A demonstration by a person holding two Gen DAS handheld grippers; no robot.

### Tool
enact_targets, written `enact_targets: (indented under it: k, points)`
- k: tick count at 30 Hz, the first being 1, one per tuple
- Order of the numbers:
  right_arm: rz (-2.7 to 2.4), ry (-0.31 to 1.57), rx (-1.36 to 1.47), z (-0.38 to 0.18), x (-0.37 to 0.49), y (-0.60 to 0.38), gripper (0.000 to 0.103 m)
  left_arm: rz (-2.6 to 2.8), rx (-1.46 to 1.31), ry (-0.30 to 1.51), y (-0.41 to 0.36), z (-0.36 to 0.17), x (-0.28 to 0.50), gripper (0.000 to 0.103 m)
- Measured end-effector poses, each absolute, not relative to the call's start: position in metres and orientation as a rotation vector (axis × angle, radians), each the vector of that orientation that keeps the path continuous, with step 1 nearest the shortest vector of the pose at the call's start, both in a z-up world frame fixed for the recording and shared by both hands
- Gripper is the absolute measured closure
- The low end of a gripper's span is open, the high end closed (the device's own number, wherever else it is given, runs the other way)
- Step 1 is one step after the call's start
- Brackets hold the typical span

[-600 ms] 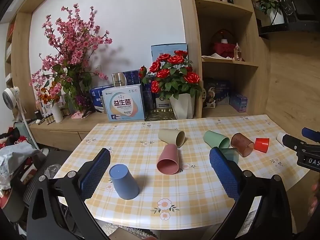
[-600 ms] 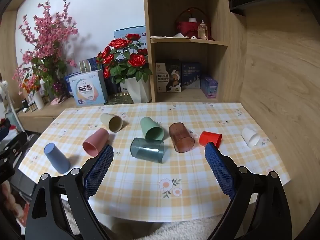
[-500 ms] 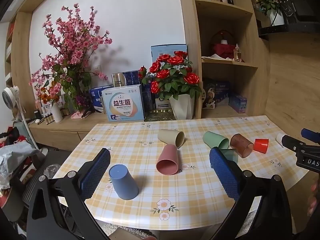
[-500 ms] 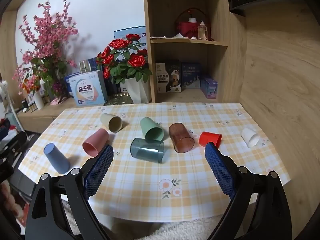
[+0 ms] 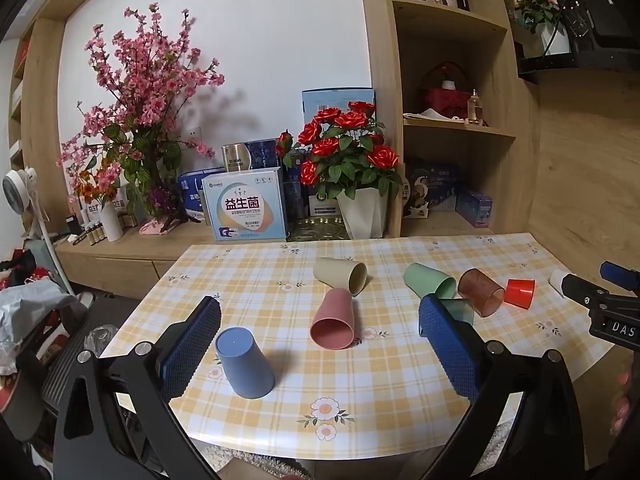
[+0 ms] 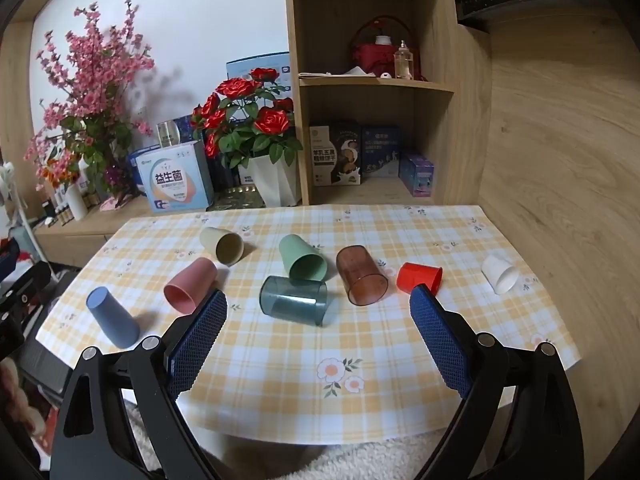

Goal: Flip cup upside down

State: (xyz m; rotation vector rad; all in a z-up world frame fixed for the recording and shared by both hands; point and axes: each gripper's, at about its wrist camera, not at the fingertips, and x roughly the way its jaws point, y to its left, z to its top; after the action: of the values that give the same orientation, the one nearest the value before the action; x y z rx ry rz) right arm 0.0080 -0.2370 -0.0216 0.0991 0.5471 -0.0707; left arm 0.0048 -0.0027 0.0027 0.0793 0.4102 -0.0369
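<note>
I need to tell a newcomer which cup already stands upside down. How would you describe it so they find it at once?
Start at the checked yellow tablecloth and go to its left end, away from the wooden shelf. There stands the blue cup, next to the pink cup. It alone stands with its closed base up and mouth down; every other cup lies on its side.

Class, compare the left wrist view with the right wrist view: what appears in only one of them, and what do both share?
Only the left wrist view shows the right gripper from outside, and a white fan. Only the right wrist view shows the white cup whole and the teal cup unblocked. Both share the table, the upside-down blue cup, and the pink cup on its side.
</note>
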Motion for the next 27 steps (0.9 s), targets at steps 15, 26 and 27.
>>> enact_targets:
  k: [15, 26, 27]
  points:
    - [-0.074, 0.547, 0.103, -0.0221, 0.0089, -0.2377, 0.013, -0.069, 0.078, 0.42, 0.0055, 0.006, 0.003, 0.006]
    - [-0.074, 0.548, 0.103, -0.0226, 0.0095, -0.2377, 0.013, -0.058, 0.081, 0.418, 0.0047, 0.006, 0.0046, 0.006]
    - [-0.074, 0.548, 0.103, -0.0229, 0.0092, -0.2378, 0.013, -0.058, 0.081, 0.419, 0.0045, 0.0061, 0.0047, 0.006]
